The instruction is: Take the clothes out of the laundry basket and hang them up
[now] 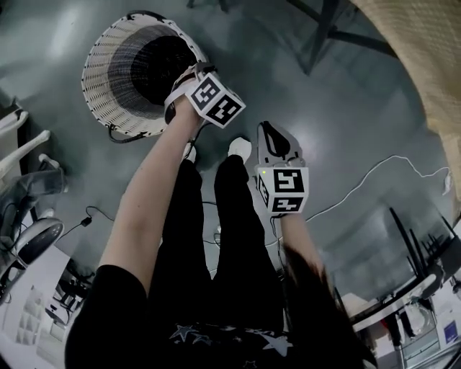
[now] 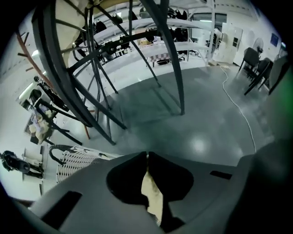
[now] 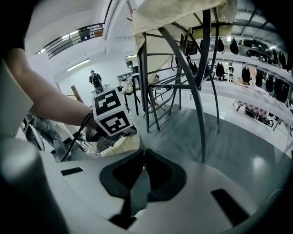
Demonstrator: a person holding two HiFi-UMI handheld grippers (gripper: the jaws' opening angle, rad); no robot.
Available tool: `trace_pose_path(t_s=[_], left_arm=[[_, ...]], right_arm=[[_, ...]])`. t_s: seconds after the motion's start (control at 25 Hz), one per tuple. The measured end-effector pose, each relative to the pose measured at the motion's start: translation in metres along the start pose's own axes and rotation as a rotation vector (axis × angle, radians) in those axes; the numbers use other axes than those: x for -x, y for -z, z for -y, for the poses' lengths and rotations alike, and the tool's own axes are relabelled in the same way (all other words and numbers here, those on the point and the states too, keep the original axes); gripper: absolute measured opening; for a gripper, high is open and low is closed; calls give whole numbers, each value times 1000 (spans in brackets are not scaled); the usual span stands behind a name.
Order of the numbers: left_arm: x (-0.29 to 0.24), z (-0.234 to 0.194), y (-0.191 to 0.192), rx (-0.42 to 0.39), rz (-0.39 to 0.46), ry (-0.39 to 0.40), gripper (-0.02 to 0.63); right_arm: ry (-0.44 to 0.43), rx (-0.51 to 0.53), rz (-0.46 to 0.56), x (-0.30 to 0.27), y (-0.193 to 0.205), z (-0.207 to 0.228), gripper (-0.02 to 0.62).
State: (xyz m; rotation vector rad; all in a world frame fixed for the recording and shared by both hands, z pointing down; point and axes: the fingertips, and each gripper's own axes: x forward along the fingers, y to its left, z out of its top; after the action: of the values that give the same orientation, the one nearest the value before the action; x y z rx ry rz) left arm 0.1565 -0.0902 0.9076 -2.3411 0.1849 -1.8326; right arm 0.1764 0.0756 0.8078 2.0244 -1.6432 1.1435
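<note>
Left gripper has its jaws together, clamped on a pale cream piece of cloth; the cloth runs from the pinch point down between the jaw bodies. In the head view the left gripper points steeply down at the near right rim of the round white woven laundry basket, which stands on the glossy grey floor, far left. The basket's inside looks dark and its contents can't be made out.

In the right gripper view the left gripper's marker cube sits just above the basket, with the cream cloth bunched beneath the cube at the rim.

Right gripper has its jaws together at the tips, with nothing seen clamped between them. In the head view the right gripper is held right of the left one, apart from it and nearer to the person, above the floor and tilted down.

Dark metal drying rack stands far right of the basket, with a beige towel-like cloth draped over its top. The rack's legs also show in the left gripper view. The person's black trouser legs and white shoes are between the two arms. A thin white cable lies on the floor to the right.
</note>
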Motion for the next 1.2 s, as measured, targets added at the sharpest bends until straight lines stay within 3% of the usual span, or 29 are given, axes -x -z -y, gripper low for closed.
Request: trace_pose_path(t_s=[0.44, 0.92, 1.08, 1.2], left_arm=[[54, -7, 2, 191, 151, 105, 26], [99, -21, 59, 245, 223, 129, 26], [103, -24, 75, 261, 242, 149, 26], [101, -30, 78, 284, 256, 156, 26]], right_arm=[[8, -3, -3, -1, -14, -2, 29], [-72, 85, -158, -49, 30, -33, 40], [-150, 4, -172, -82, 36, -22, 55], [-165, 142, -169, -112, 21, 2, 78]])
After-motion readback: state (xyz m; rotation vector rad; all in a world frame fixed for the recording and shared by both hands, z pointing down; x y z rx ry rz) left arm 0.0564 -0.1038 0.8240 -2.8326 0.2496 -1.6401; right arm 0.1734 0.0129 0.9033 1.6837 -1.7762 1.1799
